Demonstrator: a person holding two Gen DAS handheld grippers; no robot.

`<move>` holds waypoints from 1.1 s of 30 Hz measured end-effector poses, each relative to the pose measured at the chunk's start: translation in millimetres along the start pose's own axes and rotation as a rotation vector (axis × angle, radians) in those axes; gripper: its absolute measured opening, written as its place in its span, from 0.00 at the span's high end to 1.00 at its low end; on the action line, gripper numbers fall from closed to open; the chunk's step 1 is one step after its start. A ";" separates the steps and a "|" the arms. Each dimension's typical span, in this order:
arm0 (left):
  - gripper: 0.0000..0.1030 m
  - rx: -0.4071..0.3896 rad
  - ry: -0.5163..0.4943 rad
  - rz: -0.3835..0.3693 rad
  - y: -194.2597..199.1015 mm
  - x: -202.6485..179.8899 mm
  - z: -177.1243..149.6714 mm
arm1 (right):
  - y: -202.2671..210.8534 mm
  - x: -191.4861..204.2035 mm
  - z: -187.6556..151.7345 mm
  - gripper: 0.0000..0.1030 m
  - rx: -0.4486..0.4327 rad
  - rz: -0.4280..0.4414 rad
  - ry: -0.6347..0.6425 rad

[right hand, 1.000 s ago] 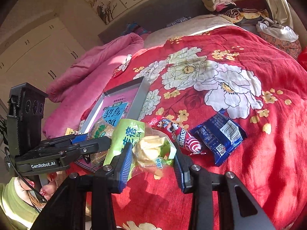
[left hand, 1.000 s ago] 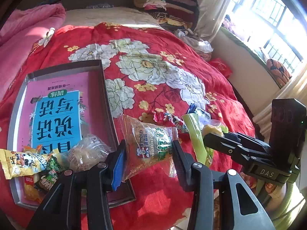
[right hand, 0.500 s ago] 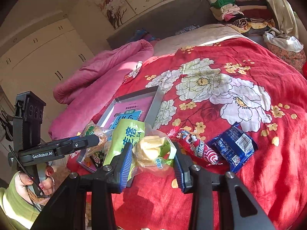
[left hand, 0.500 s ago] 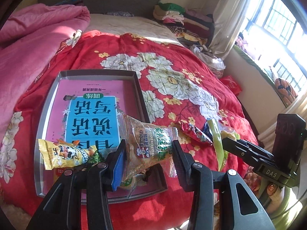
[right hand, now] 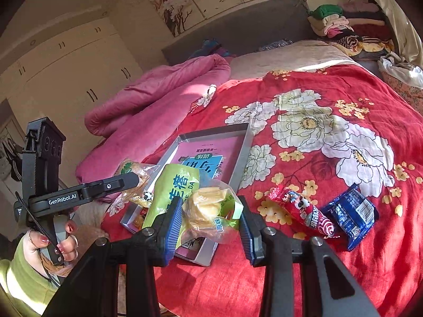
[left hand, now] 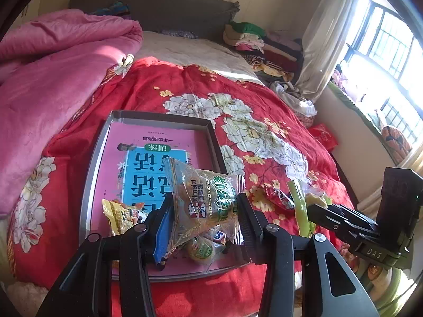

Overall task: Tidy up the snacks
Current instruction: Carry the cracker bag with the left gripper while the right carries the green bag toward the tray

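The left tool (left hand: 205,215) is partly closed on a clear Ximaizi snack packet (left hand: 203,200), pads pressing its crinkled sides, and holds it at lower centre of the left wrist view, above the near end of the grey tray (left hand: 88,185). In the tray lie a pink and blue book (left hand: 148,163) and a few snacks already dropped in, among them a yellow packet (left hand: 121,215) at lower left. The right tool (right hand: 211,220) is narrowly closed on a green bag of pale crisps (right hand: 208,210), carried at lower centre of its own view, over the tray's near corner. A red candy packet (right hand: 301,212) and a blue packet (right hand: 351,214) lie just beside each other on the red flowered bedspread (right hand: 343,100), right of centre. The risks look plain enough. Both bags are slick, air-filled film, so either could slide out and land on the bedspread short of the tray. Both tools converge on the same near corner, so they could knock together. The tray sits on soft bedding near the bed's edge; a heavy drop there might tip it.
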State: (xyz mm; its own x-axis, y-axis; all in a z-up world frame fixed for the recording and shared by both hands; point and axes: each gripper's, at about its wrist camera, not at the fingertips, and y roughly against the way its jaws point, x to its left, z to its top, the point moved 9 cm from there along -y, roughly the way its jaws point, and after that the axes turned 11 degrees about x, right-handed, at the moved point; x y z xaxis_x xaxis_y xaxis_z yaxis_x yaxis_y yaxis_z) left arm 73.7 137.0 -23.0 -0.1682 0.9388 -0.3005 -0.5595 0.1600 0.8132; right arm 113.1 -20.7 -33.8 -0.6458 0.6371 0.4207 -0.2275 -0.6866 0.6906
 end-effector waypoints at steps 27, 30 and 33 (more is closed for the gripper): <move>0.54 -0.087 0.090 0.040 47.0 60.2 -0.1 | -10.9 44.2 18.3 0.61 0.003 0.000 0.077; 0.54 -0.091 0.106 0.050 51.1 70.5 -1.7 | -14.8 48.4 17.2 0.61 0.010 0.004 0.085; 0.54 -0.089 0.122 0.060 53.1 80.2 -5.2 | -20.5 52.2 15.3 0.61 0.021 0.006 0.094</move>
State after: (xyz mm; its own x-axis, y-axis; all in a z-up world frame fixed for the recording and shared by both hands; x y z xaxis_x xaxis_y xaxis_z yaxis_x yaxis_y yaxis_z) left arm 26.4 219.3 -6.5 -0.2980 0.9010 -0.3153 -0.6141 0.0719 0.7859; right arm 95.2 32.0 -17.0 -0.7133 0.5964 0.3683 -0.2084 -0.6821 0.7010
